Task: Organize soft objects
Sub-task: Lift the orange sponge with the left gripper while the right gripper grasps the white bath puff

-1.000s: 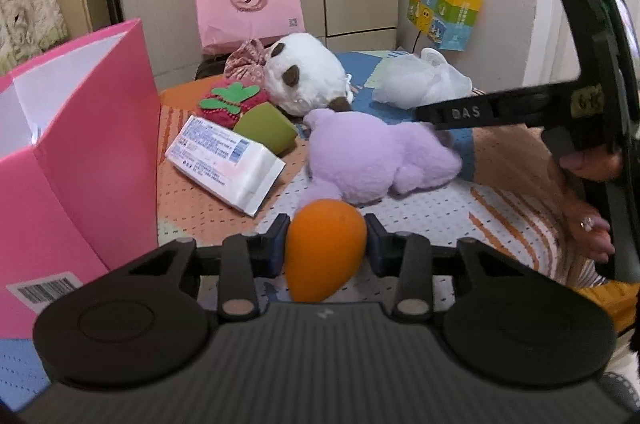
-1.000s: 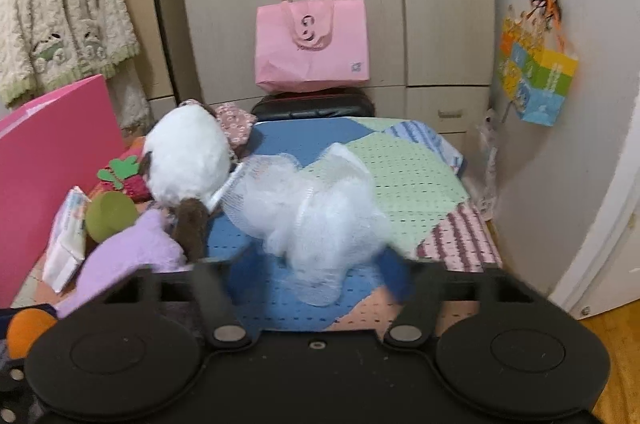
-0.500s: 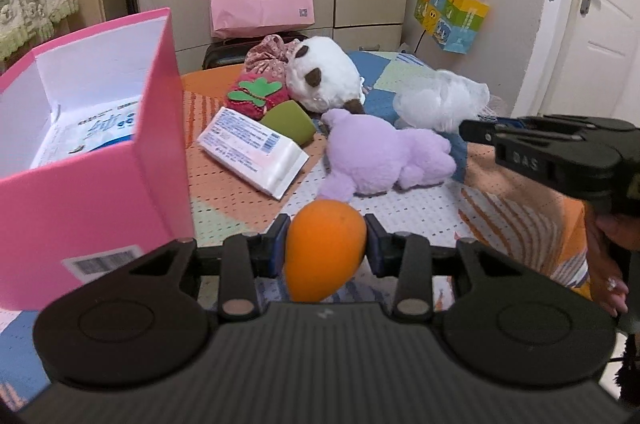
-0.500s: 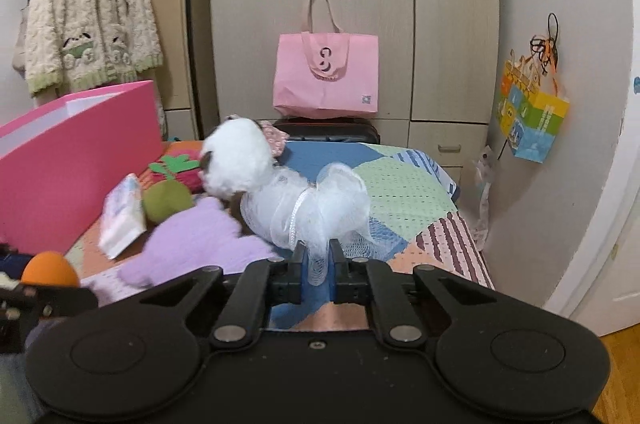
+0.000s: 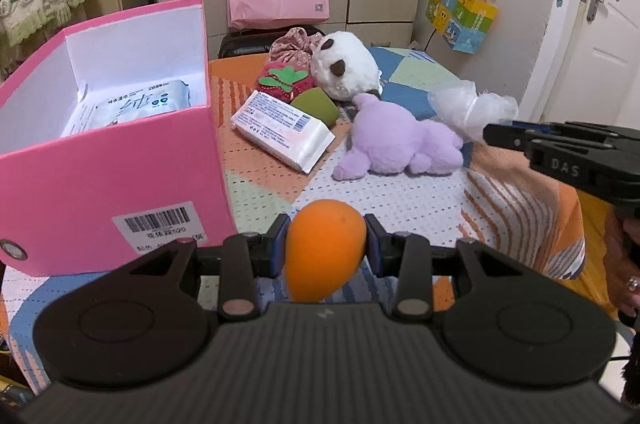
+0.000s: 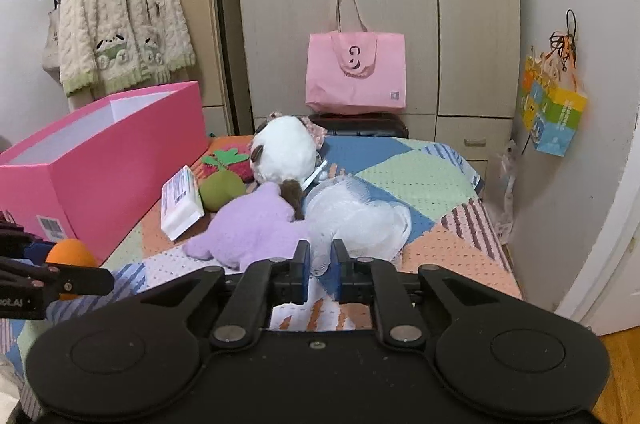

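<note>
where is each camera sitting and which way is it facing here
Left wrist: on the left gripper, facing along its fingers past the held orange sponge toward the pink box and wardrobe; the person's right hand and the right gripper show at right.
Right wrist: on the right gripper, fingers pinching the white mesh pouf, facing the wardrobe; the left gripper shows at far left.
Shared: purple plush, pink box, orange sponge.

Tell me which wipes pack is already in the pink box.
The pale blue-printed wipes pack, lying inside the pink box. The white pack with the barcode label lies outside on the bedspread.
</note>
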Demonstrator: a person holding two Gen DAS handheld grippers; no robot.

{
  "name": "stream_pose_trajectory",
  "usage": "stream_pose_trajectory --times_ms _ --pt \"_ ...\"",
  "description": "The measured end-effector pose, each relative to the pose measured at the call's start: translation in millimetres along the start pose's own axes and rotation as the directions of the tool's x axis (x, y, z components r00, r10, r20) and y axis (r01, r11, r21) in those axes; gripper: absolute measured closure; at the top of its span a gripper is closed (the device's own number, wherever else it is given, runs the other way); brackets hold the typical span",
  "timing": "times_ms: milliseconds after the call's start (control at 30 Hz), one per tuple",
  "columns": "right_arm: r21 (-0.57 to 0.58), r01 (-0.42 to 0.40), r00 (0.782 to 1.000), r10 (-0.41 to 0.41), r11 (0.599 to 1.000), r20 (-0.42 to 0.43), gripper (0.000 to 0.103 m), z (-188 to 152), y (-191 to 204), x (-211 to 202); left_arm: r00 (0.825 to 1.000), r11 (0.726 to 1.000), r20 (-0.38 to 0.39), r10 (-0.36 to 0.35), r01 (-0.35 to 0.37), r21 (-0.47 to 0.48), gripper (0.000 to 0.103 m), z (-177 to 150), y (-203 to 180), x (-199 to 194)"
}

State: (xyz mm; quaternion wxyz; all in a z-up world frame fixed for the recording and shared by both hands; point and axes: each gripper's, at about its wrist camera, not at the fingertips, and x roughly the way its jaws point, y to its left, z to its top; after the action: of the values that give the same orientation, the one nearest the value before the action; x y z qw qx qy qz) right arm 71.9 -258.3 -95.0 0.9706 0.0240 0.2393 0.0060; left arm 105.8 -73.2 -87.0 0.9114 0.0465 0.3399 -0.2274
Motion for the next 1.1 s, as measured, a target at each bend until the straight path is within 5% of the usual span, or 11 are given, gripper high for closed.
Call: stream_pose_trajectory --times_ms 267,333,600,767,1100 --pt "0.026 0.046 0.997 -0.047 0.999 0.056 0.039 8.0 -8.1 0.4 1.0 1.0 -0.007 -0.011 0.011 0.006 0.066 5.0 -3.3 11.4" --pt "0.036 0.07 0.995 -0.072 0.997 0.065 0.035 9.9 -11.7 6.1 1.0 1.0 -0.015 -0.012 0.012 0.007 0.066 5.1 -4.0 14.6" --pt "0.07 0.013 0.998 -0.009 0.997 -0.056 0.035 8.3 -28.7 53.9 0.999 1.0 -0.041 -0.021 0.021 0.004 0.066 7.2 -6.0 22.6" --pt "0.023 0.031 0.997 -0.029 0.999 -0.075 0.061 -0.6 -19.8 47.3 0.998 0.999 -0.057 -0.033 0.033 -0.002 0.066 8.1 -4.1 21.7" --pt "0.002 0.062 0.997 -0.062 0.998 -0.034 0.071 1.7 -13.5 4.7 0.996 0.999 -0.074 -0.041 0.04 -0.014 0.066 0.1 5.4 3.4"
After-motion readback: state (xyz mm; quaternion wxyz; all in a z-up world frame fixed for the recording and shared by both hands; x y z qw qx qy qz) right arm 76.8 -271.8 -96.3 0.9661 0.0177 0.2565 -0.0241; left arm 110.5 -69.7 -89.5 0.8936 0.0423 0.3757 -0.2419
